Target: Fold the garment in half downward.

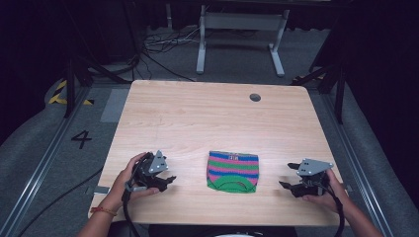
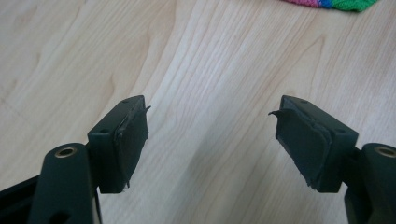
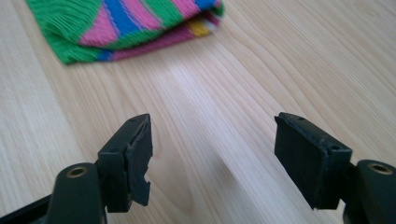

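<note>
A folded knitted cloth [image 1: 232,171] with green, pink and blue stripes lies flat near the table's front edge, midway between my two hands. My left gripper [image 1: 169,179] rests to its left, pointing toward it, jaws open and empty over bare wood [image 2: 210,112]. A corner of the cloth [image 2: 334,3] peeks in at the top of the left gripper view. My right gripper [image 1: 291,176] sits to the cloth's right, also open with nothing between its fingers [image 3: 212,123]. The cloth [image 3: 126,25] lies ahead of it at upper left, well apart from the jaws.
The wooden table [image 1: 197,118] has a round grommet hole [image 1: 255,97] at the back right. Behind the table stands a white metal frame [image 1: 242,39], with cables on the grey floor. Black stands flank the table on both sides.
</note>
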A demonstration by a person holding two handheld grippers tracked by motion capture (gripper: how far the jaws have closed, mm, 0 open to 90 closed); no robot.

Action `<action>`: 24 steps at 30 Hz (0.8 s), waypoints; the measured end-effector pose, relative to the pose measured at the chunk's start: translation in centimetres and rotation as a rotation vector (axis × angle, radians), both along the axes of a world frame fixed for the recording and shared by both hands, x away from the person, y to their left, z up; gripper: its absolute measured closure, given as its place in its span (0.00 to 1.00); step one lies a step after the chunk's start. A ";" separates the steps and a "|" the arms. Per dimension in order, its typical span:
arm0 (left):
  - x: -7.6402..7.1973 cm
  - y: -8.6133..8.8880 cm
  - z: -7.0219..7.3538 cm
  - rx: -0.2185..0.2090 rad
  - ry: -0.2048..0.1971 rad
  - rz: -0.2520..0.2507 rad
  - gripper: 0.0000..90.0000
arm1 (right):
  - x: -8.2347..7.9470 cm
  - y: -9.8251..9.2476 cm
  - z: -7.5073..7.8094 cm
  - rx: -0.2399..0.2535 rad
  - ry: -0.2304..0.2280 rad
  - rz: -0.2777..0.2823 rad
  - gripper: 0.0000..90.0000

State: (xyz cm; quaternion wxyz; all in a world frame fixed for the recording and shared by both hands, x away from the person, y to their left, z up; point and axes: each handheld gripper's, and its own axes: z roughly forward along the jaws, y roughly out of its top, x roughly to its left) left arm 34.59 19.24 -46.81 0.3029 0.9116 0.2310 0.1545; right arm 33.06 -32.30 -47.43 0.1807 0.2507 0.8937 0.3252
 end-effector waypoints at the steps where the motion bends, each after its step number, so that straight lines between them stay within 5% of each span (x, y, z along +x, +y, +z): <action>1: -0.1 0.3 0.0 -0.005 -0.002 0.005 0.28 | -0.1 -0.5 -0.1 0.005 0.003 -0.013 0.32; 13: 0.2 2.8 -0.7 -0.040 0.074 0.057 0.25 | -1.1 -5.5 -1.6 0.037 0.034 -0.133 0.28; 17: 0.5 3.9 -1.4 -0.031 0.087 0.083 0.25 | -1.6 -7.1 -2.2 0.075 0.062 -0.179 0.26; 21: 0.5 4.7 -1.5 -0.080 0.094 0.095 0.25 | -1.8 -8.0 -2.5 0.107 0.066 -0.222 0.26; 24: 0.3 4.9 -2.0 -0.056 0.085 0.086 0.25 | -1.9 -8.3 -2.7 0.127 0.074 -0.240 0.24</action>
